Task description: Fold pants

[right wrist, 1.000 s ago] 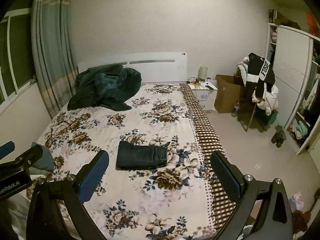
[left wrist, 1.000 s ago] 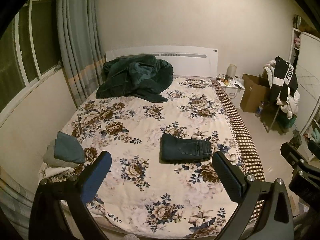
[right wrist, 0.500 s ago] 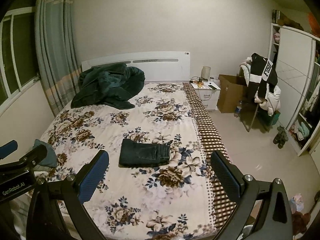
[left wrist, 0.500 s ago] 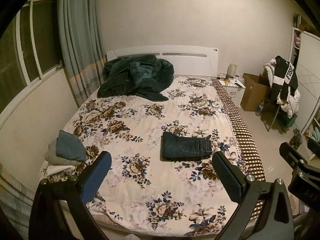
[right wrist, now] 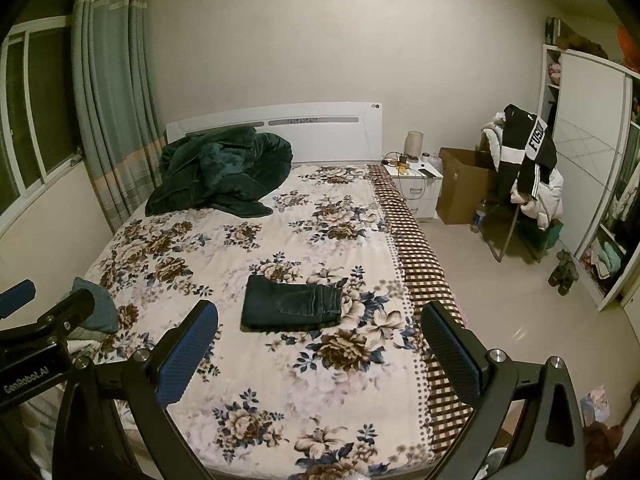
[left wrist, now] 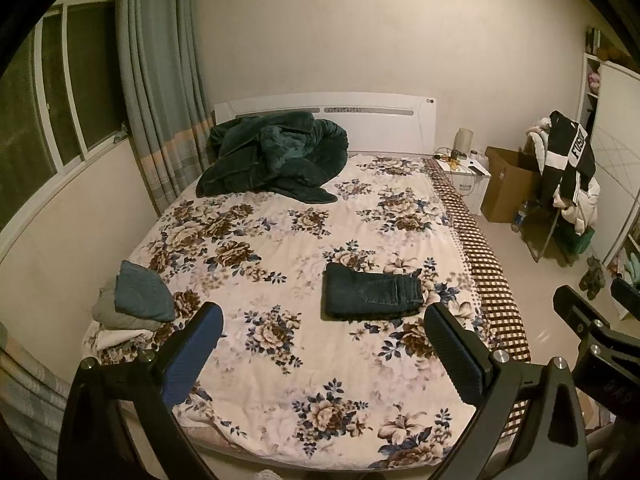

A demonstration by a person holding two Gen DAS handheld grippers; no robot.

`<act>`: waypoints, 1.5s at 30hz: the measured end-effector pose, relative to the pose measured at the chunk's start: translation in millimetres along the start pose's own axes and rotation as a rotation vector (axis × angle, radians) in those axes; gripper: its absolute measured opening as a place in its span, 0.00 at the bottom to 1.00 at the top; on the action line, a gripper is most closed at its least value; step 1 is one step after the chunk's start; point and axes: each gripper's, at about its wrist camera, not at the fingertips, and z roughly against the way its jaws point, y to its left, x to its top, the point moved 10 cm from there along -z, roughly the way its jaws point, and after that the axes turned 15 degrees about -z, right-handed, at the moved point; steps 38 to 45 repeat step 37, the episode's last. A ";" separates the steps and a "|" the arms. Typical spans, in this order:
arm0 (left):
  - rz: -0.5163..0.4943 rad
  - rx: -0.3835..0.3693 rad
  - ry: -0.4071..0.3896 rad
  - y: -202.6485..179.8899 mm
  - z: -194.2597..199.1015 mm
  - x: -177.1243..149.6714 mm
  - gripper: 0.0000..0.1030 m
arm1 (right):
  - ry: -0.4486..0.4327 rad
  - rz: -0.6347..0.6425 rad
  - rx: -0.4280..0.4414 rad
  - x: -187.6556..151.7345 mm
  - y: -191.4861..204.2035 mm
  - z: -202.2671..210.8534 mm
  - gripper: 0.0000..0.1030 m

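Note:
Dark blue jeans (left wrist: 370, 292) lie folded into a flat rectangle on the floral bed cover (left wrist: 288, 240), right of its middle; they also show in the right wrist view (right wrist: 292, 301). My left gripper (left wrist: 322, 330) is open and empty, held back above the foot of the bed, well short of the jeans. My right gripper (right wrist: 320, 328) is open and empty too, at about the same distance. Each gripper's frame shows at the edge of the other's view.
A pile of folded clothes (left wrist: 136, 304) sits at the bed's near left corner. A dark green quilt (left wrist: 276, 156) is heaped by the headboard. Right of the bed are a nightstand (right wrist: 416, 184), a cardboard box (right wrist: 464, 184), a chair with clothes (right wrist: 524, 168) and a wardrobe (right wrist: 592, 160).
Both grippers have drawn back from the bed and risen slightly; more of the foot of the bed shows. The jeans have not moved.

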 end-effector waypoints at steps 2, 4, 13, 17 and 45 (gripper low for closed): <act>0.003 0.001 0.004 2.1 2.8 -3.1 1.00 | 0.003 0.001 0.002 -2.2 -0.3 0.9 1.00; 0.001 0.000 0.008 3.0 4.8 -4.3 1.00 | 0.003 0.001 0.003 -2.7 -1.3 1.4 1.00; -0.004 -0.002 0.013 2.0 6.9 -4.9 1.00 | 0.008 0.000 0.007 -7.6 -4.0 2.2 1.00; -0.004 -0.003 0.012 2.4 7.3 -4.9 1.00 | 0.010 -0.002 0.007 -11.0 -5.1 3.3 1.00; -0.008 0.000 -0.002 -5.5 16.7 0.2 1.00 | 0.006 -0.010 -0.001 -19.3 -11.1 9.4 1.00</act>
